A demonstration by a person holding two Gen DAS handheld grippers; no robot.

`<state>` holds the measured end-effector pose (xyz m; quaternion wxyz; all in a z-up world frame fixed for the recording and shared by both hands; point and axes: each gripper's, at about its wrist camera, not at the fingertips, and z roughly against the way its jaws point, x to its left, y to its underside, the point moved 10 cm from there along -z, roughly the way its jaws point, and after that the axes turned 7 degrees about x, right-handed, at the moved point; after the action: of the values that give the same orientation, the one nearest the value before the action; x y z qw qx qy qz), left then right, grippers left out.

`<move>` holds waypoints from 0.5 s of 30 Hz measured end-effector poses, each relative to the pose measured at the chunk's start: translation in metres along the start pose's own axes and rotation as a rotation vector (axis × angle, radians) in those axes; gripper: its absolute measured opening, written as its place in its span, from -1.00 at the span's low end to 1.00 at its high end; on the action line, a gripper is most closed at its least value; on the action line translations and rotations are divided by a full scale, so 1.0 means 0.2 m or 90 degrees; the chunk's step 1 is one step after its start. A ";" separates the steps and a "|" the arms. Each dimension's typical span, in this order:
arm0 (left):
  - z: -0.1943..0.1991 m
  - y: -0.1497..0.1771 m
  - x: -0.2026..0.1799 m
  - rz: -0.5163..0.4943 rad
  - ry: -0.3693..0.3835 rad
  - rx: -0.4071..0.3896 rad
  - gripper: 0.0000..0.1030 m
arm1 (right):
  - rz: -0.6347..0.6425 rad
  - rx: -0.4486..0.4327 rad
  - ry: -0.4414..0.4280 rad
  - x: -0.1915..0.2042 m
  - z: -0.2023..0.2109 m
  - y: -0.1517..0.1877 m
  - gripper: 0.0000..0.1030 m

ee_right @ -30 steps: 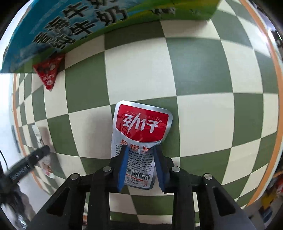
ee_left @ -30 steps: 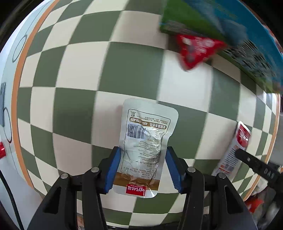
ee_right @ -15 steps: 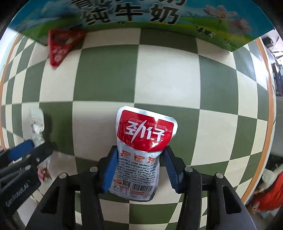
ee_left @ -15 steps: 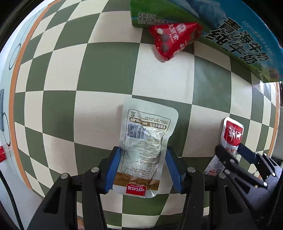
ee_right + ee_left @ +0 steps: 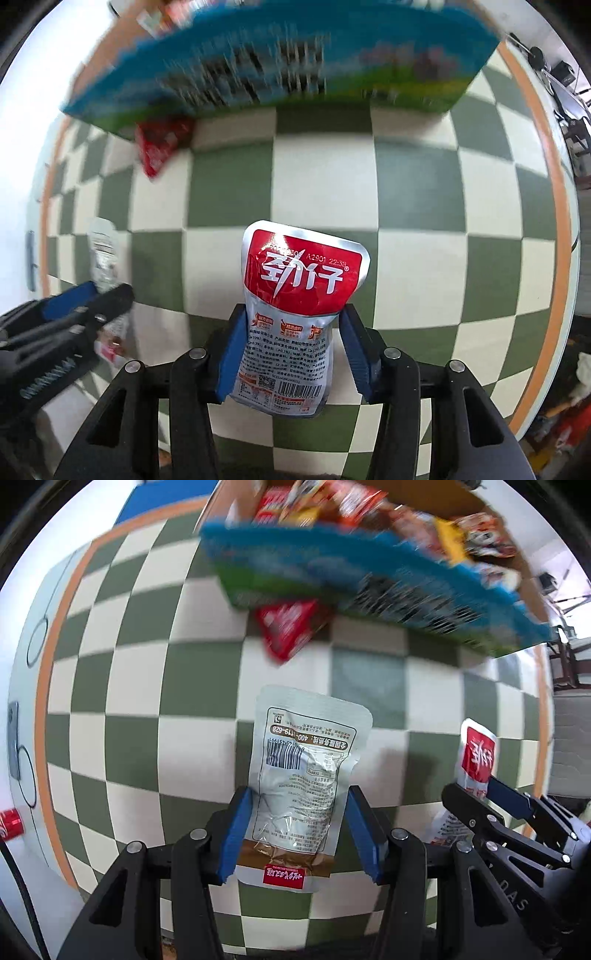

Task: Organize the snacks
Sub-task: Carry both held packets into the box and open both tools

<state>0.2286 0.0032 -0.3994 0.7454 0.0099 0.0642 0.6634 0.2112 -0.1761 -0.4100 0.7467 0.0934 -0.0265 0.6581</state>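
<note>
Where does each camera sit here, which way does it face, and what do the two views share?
Left wrist: on the left gripper, facing down at the checkered cloth; its jaws hold a silver pouch; the right gripper shows at the right edge.
Right wrist: on the right gripper, also facing down; its jaws hold a red-topped pouch; the left gripper shows at the left edge.
Shared: cloth, both pouches, blue carton, red triangular packet.
</note>
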 end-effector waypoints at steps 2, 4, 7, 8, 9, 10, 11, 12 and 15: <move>0.08 -0.01 -0.04 -0.009 0.010 -0.015 -0.04 | 0.008 -0.019 -0.014 0.01 0.10 -0.03 0.02; 0.18 -0.05 -0.09 -0.018 0.019 -0.032 -0.04 | 0.018 -0.041 -0.029 0.01 0.20 -0.03 0.02; 0.38 -0.18 -0.16 -0.034 0.029 -0.062 -0.04 | 0.030 -0.070 -0.050 0.00 0.36 -0.06 0.02; 0.42 -0.22 -0.17 -0.037 0.031 -0.068 -0.04 | 0.035 -0.081 -0.053 -0.01 0.43 -0.08 0.02; 0.47 -0.26 -0.19 -0.040 0.034 -0.076 -0.04 | 0.038 -0.089 -0.056 -0.02 0.49 -0.11 0.02; 0.52 -0.30 -0.20 -0.043 0.033 -0.085 -0.03 | 0.039 -0.100 -0.064 -0.03 0.56 -0.14 0.02; 0.56 -0.34 -0.21 -0.044 0.032 -0.091 -0.03 | 0.039 -0.107 -0.069 -0.03 0.59 -0.16 0.02; 0.60 -0.39 -0.22 -0.044 0.031 -0.100 -0.03 | 0.037 -0.117 -0.073 -0.04 0.63 -0.18 0.02; 0.69 -0.54 -0.22 -0.046 0.019 -0.122 -0.03 | 0.019 -0.142 -0.087 -0.06 0.72 -0.32 0.02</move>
<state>0.3455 -0.0445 -0.2690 0.7653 -0.0733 0.0116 0.6394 0.2847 -0.2215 -0.2767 0.7390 0.0541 -0.1514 0.6543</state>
